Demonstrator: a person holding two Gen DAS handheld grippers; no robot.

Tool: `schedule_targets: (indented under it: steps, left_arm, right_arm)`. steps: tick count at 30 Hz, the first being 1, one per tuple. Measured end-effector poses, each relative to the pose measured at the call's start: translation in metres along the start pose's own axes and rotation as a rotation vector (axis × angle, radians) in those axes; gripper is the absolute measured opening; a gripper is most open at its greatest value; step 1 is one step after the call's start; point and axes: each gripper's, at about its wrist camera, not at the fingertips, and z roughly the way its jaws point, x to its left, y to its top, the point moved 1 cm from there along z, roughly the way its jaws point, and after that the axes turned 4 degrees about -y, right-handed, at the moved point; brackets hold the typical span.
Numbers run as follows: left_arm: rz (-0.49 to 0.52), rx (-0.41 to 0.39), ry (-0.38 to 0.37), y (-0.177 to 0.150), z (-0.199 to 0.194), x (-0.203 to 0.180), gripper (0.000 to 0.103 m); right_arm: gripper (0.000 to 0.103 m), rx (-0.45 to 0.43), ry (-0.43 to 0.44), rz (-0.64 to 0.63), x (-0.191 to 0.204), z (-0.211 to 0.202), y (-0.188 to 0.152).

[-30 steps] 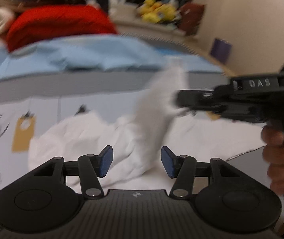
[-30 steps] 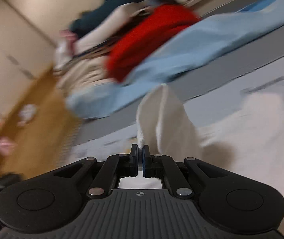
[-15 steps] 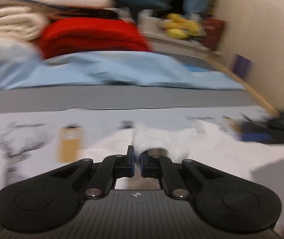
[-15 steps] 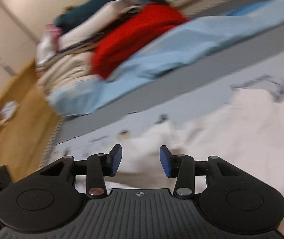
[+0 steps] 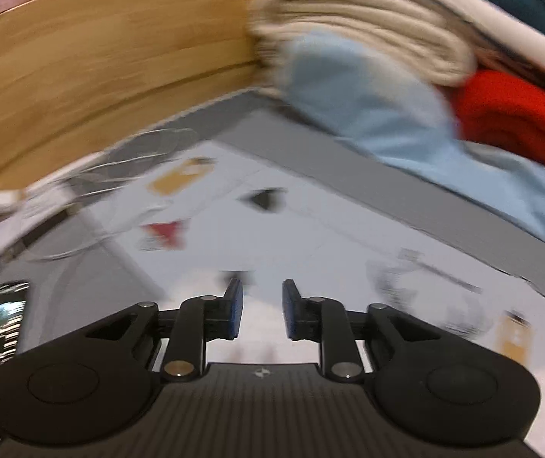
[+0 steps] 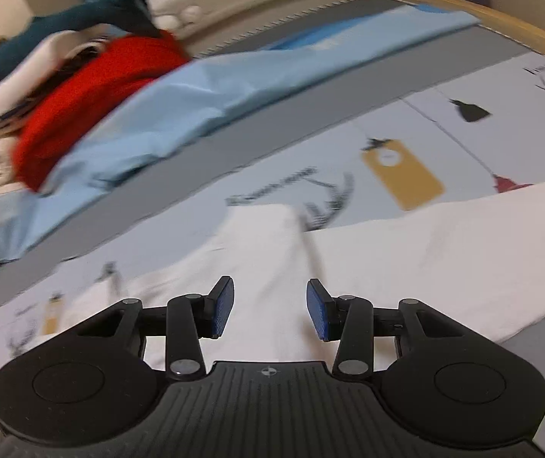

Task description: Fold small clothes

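A small white garment (image 6: 406, 255) lies spread on the patterned mat (image 6: 417, 122), with one part (image 6: 261, 236) reaching toward the far side. My right gripper (image 6: 270, 311) is open and empty just above the garment. My left gripper (image 5: 259, 311) is open and empty over the mat (image 5: 310, 236); a white patch, probably the garment (image 5: 268, 345), shows below its fingers. The left wrist view is blurred.
A light blue cloth (image 6: 203, 107) and a pile of red (image 6: 93, 103), cream and dark teal folded clothes lie along the mat's far edge. The pile also shows in the left wrist view (image 5: 368, 49). A wooden floor (image 5: 93, 76) borders the mat.
My right gripper let go of the white garment a second ago and stays open. My left gripper shut on the garment, then opened and swung left toward the mat's corner.
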Motion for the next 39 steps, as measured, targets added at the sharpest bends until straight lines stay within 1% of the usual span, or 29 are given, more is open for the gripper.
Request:
schedule_targets:
  steps: [1, 4, 6, 10, 13, 14, 16, 19, 20, 21, 22, 23, 24, 25, 26, 27, 29, 31, 32, 34, 36, 38, 39]
  left_arm:
    - [0.038, 0.002, -0.045, -0.003, -0.002, -0.02, 0.034]
    - [0.142, 0.054, -0.23, -0.026, -0.002, -0.087, 0.034]
    - [0.211, 0.094, -0.336, -0.046, 0.001, -0.132, 0.034]
    - [0.308, 0.138, -0.488, -0.085, 0.007, -0.2, 0.034]
    - [0.342, 0.154, -0.554, -0.108, 0.017, -0.24, 0.034]
    - [0.348, 0.163, -0.566, -0.115, 0.02, -0.252, 0.034]
    - [0.356, 0.18, -0.584, -0.127, 0.028, -0.269, 0.039]
    - [0.385, 0.21, -0.574, -0.144, 0.044, -0.288, 0.039]
    - [0.397, 0.227, -0.578, -0.149, 0.052, -0.291, 0.037]
    - [0.429, 0.227, -0.579, -0.154, 0.056, -0.293, 0.022]
    - [0.477, 0.192, -0.568, -0.155, 0.06, -0.292, 0.011]
    - [0.5, 0.161, -0.509, -0.151, 0.063, -0.288, 0.005]
    - [0.466, 0.155, -0.439, -0.144, 0.069, -0.281, 0.004]
    - [0.404, 0.162, -0.404, -0.135, 0.074, -0.272, 0.004]
    - [0.368, 0.167, -0.393, -0.131, 0.076, -0.267, 0.0]
    - [0.36, 0.16, -0.383, -0.129, 0.076, -0.264, 0.0]
    - [0.36, 0.17, -0.453, -0.128, 0.073, -0.264, 0.004]
    - [0.347, 0.149, -0.485, -0.125, 0.067, -0.263, 0.015]
    - [0.338, 0.133, -0.505, -0.124, 0.064, -0.262, 0.017]
    - [0.324, 0.127, -0.53, -0.121, 0.059, -0.26, 0.018]
    - [0.313, 0.13, -0.525, -0.12, 0.059, -0.258, 0.018]
    - [0.311, 0.136, -0.52, -0.118, 0.059, -0.256, 0.018]
    - [0.311, 0.14, -0.512, -0.119, 0.06, -0.256, 0.019]
  right_arm:
    - [0.045, 0.002, -0.023, 0.007, -0.008, 0.008, 0.002]
    - [0.045, 0.009, -0.06, 0.025, -0.024, 0.032, 0.003]
    - [0.045, 0.016, -0.069, 0.041, -0.029, 0.047, 0.002]
    - [0.045, 0.01, -0.057, 0.038, -0.03, 0.067, 0.004]
    - [0.045, 0.0, -0.051, 0.005, -0.025, 0.081, 0.007]
    - [0.045, 0.0, -0.05, -0.004, -0.023, 0.084, 0.007]
    - [0.045, 0.002, -0.047, -0.027, -0.018, 0.09, 0.008]
    - [0.045, -0.002, -0.053, -0.087, -0.008, 0.096, 0.006]
    - [0.045, -0.002, -0.052, -0.111, -0.005, 0.097, 0.005]
    - [0.045, 0.001, -0.047, -0.135, -0.001, 0.1, 0.004]
    - [0.045, 0.008, -0.042, -0.156, 0.002, 0.102, 0.002]
    - [0.045, 0.014, -0.038, -0.175, 0.005, 0.104, 0.001]
    - [0.045, 0.016, -0.034, -0.198, 0.008, 0.106, -0.001]
    - [0.045, 0.017, -0.03, -0.214, 0.011, 0.106, -0.003]
    - [0.045, 0.02, -0.024, -0.226, 0.012, 0.106, -0.004]
    - [0.045, 0.017, -0.017, -0.233, 0.013, 0.106, -0.004]
    - [0.046, 0.002, -0.023, -0.228, 0.011, 0.102, -0.002]
    - [0.046, -0.015, -0.03, -0.203, 0.004, 0.099, 0.0]
    - [0.046, -0.04, -0.044, -0.186, -0.001, 0.096, 0.002]
    - [0.046, -0.099, -0.113, -0.148, -0.014, 0.091, 0.006]
    - [0.046, -0.128, -0.193, -0.072, -0.032, 0.087, 0.01]
    - [0.046, -0.111, -0.26, -0.002, -0.049, 0.088, 0.011]
    - [0.046, -0.08, -0.289, 0.013, -0.056, 0.091, 0.011]
